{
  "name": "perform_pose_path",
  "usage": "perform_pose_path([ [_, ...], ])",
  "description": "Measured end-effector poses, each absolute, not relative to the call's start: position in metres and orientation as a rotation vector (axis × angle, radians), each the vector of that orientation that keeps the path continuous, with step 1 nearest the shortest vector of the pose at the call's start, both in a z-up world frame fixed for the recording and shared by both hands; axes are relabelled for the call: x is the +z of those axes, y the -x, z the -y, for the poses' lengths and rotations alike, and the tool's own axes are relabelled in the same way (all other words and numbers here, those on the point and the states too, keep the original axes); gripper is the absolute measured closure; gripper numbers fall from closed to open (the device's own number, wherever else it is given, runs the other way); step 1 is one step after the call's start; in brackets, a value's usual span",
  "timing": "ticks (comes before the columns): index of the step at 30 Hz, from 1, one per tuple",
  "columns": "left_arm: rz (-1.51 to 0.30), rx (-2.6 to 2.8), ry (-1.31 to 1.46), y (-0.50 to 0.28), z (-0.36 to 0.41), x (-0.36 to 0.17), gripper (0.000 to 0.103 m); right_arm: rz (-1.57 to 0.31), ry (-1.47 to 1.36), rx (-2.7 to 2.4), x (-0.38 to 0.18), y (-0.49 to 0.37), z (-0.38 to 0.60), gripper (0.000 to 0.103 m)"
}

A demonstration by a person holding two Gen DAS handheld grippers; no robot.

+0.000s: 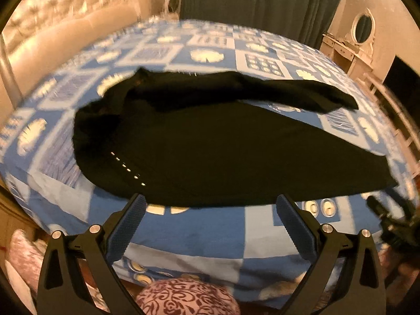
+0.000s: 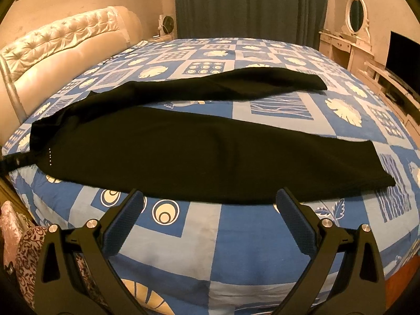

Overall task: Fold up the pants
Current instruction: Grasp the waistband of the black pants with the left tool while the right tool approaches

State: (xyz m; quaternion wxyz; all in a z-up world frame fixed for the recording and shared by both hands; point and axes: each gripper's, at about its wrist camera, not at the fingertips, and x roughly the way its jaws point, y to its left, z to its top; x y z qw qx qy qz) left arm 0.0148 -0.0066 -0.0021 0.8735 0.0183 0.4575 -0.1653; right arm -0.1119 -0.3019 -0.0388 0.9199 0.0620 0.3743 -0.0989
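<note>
Pants (image 2: 168, 155), black, lie spread flat on the blue patchwork bedspread (image 2: 262, 239), waist toward nine o'clock and the two legs running out toward three o'clock. The nearer leg is broad and reaches farthest toward four o'clock; the farther leg is narrower and ends around one o'clock, with a wedge of bedspread showing between them. A short row of small pale dots marks the cloth near the waist, at about eight o'clock. In the left wrist view the same pants (image 1: 199, 149) fill the middle, a little blurred, the waist bunched at ten o'clock.

Both tongs are spread wide and hold nothing. The left gripper (image 1: 211, 207) hovers just beside the near hem edge of the pants, at six o'clock, without touching it. The right gripper (image 2: 210, 202) sits likewise at six o'clock, its blue padded fingertips (image 2: 284, 199) close to the cloth's near edge.

A tufted cream headboard (image 2: 65, 44) stands at ten o'clock, a dark curtain (image 2: 249, 5) at twelve.
</note>
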Motion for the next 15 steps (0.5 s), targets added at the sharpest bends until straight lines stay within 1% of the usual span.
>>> perform_pose_path([
  [2,-1.014,-0.365,-0.013,-0.033,0.003,-0.005,0.004,-0.774,-0.126,-0.194,-0.038,0.111,0.301,0.002],
  [4,-0.997,-0.365,-0.018,-0.049,0.002,-0.011,0.004,-0.788,-0.136,-0.181,-0.039,0.109,0.302,0.002],
  [9,-0.966,-0.26,-0.239,-0.097,0.0,-0.039,0.004,-0.825,-0.133,-0.17,-0.047,0.106,0.301,0.002],
  [15,-0.926,-0.2,-0.221,-0.149,-0.043,-0.029,0.004,-0.861,-0.177,-0.128,-0.049,0.095,0.307,0.002],
])
